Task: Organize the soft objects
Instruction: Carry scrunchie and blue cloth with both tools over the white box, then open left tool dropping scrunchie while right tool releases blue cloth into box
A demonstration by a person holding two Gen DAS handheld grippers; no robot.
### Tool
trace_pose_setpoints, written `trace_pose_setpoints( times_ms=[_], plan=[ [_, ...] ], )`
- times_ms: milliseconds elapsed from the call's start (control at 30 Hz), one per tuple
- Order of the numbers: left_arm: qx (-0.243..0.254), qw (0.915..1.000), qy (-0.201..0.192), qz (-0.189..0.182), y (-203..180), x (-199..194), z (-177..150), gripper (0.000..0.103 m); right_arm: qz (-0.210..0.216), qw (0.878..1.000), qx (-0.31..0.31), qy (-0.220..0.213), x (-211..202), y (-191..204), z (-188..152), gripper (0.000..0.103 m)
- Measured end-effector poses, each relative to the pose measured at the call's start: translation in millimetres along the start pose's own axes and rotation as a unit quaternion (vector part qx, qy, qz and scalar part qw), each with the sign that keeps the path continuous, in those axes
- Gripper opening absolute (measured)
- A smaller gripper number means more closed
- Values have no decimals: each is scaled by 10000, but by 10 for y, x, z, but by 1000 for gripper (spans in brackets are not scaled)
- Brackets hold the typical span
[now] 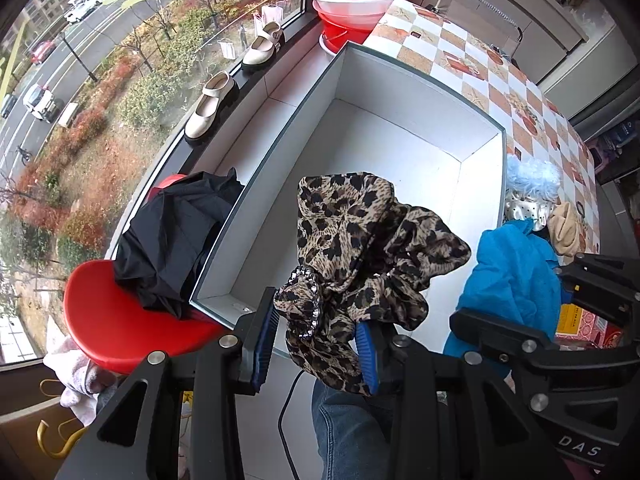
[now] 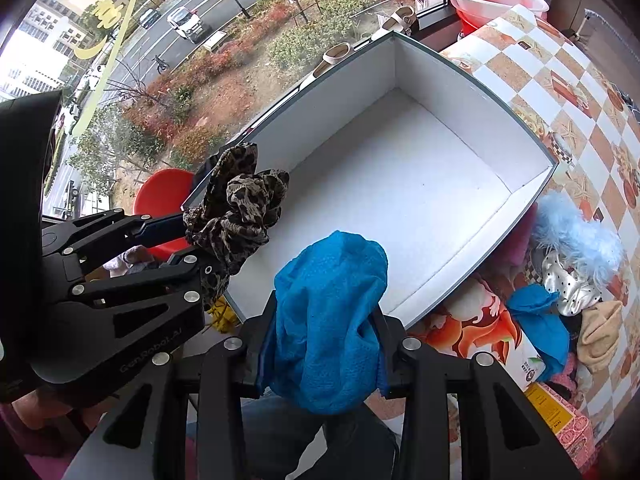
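My left gripper [image 1: 316,340] is shut on a leopard-print scrunchie [image 1: 360,252] and holds it above the near end of a white open box [image 1: 400,152]. In the right wrist view that gripper [image 2: 188,236] and scrunchie [image 2: 240,208] are at the left, over the box's near left corner. My right gripper [image 2: 324,344] is shut on a blue cloth [image 2: 332,320], held just before the box's [image 2: 400,184] near edge. The blue cloth also shows in the left wrist view [image 1: 508,280]. The box is empty inside.
A pile of soft things lies right of the box on the checked tablecloth [image 2: 580,92]: a light-blue fluffy piece [image 2: 576,236], a silver dotted one [image 2: 568,284], another blue cloth [image 2: 540,320], a beige one [image 2: 600,332]. A black garment [image 1: 176,240] lies on a red stool [image 1: 120,328].
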State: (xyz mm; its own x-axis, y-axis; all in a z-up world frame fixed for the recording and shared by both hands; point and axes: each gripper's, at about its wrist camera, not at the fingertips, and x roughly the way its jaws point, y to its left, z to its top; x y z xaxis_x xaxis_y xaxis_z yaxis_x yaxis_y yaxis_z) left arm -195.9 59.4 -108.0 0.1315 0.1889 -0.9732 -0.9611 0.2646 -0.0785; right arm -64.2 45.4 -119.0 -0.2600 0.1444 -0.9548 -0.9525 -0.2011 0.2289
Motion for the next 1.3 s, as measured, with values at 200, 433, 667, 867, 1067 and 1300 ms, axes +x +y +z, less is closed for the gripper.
trace_pose_setpoints(
  times_ms=[200, 433, 667, 867, 1067, 1300],
  plan=[
    [63, 9999, 74, 32, -20, 69, 35, 39, 54, 10000, 36, 44, 50, -16, 13, 39],
    [85, 9999, 74, 36, -43, 93, 52, 39, 73, 9999, 2, 100, 79, -19, 30, 39],
    [150, 9998, 89, 63, -57, 142, 68, 39, 125, 9998, 31, 156, 152, -59, 29, 39],
    [62, 10000, 11, 29, -5, 205, 47, 39, -2, 9996, -145, 224, 242, -25, 47, 39],
    [-57, 10000, -31, -1, 101, 280, -3, 39, -15, 9990, -318, 320, 346, 41, 42, 39],
    [-227, 9997, 78, -8, 189, 430, -17, 39, 9, 9987, -277, 436, 472, -3, 81, 39]
  ],
)
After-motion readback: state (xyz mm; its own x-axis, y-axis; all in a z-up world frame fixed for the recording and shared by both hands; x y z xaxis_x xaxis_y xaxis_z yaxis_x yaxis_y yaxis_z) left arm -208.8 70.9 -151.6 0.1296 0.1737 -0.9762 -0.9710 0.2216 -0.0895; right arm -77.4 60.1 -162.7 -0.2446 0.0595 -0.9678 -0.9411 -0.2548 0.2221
